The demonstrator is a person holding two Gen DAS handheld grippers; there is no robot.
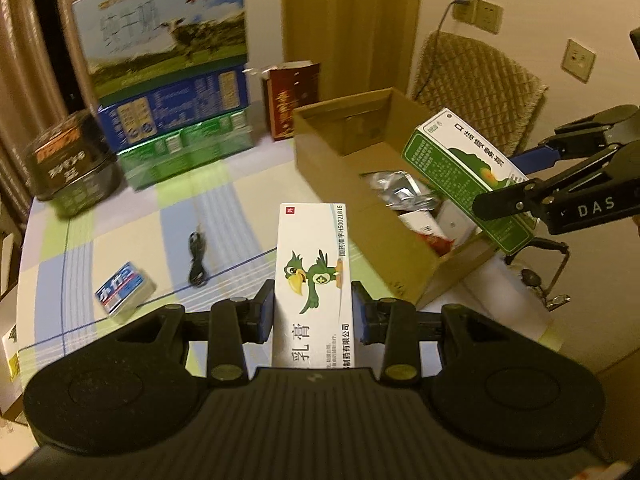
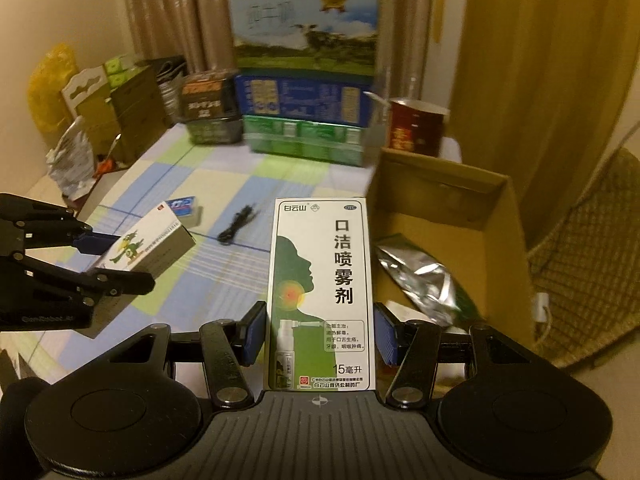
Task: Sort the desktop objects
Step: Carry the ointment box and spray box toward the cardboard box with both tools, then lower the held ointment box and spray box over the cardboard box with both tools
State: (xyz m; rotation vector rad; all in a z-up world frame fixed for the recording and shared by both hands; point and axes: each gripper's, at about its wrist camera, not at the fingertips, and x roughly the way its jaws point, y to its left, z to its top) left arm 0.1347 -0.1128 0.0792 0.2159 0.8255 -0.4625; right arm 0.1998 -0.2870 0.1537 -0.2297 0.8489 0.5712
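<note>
My left gripper (image 1: 314,312) is shut on a white ointment box with a green bird (image 1: 312,264), held above the checked tablecloth (image 1: 224,216). The right wrist view shows that same bird box (image 2: 148,244) at the left, in the left gripper (image 2: 104,260). My right gripper (image 2: 321,332) is shut on a green-and-white throat spray box (image 2: 320,272). In the left wrist view this spray box (image 1: 468,176) hangs over the near right corner of the open cardboard box (image 1: 332,160). A silver foil pouch (image 1: 400,190) and other packets lie inside.
A small blue-and-white box (image 1: 124,290) and a coiled black cable (image 1: 197,256) lie on the cloth. Stacked milk cartons (image 1: 168,80), a dark tin (image 1: 68,164) and a red box (image 1: 290,100) line the back. A wicker chair (image 1: 476,80) stands behind the cardboard box; glasses (image 1: 540,280) lie beside it.
</note>
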